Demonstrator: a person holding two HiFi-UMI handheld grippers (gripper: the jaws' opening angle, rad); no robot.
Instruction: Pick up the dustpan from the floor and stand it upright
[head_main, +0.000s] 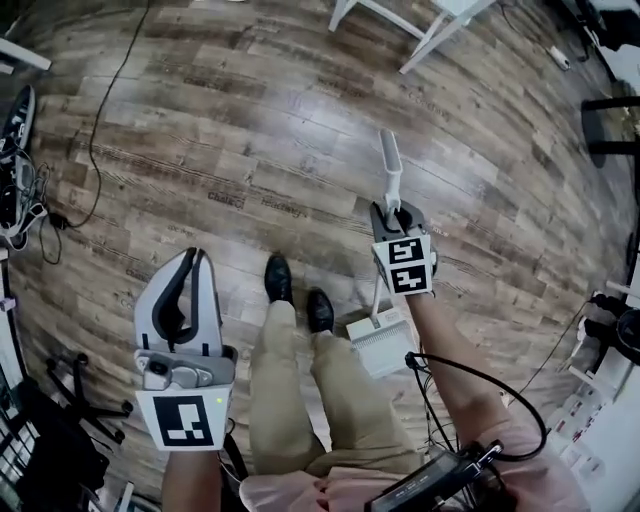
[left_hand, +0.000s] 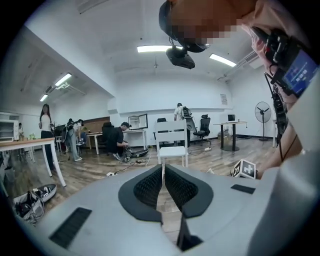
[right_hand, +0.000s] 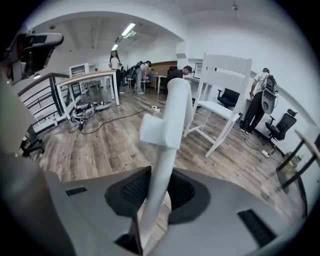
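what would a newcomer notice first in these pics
The white dustpan sits low beside the person's black shoes, its long handle clamped in the right gripper. The left gripper hangs at the left, shut on nothing, over the wood-plank floor.

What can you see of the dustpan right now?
The dustpan looks like white plastic: a long slim handle with a clip-like block partway up, and a ribbed pan at the bottom. It stands roughly upright, pan down, beside the person's right leg. The right gripper is shut on the handle around mid-length. Whether the pan touches the wooden floor cannot be told from here.
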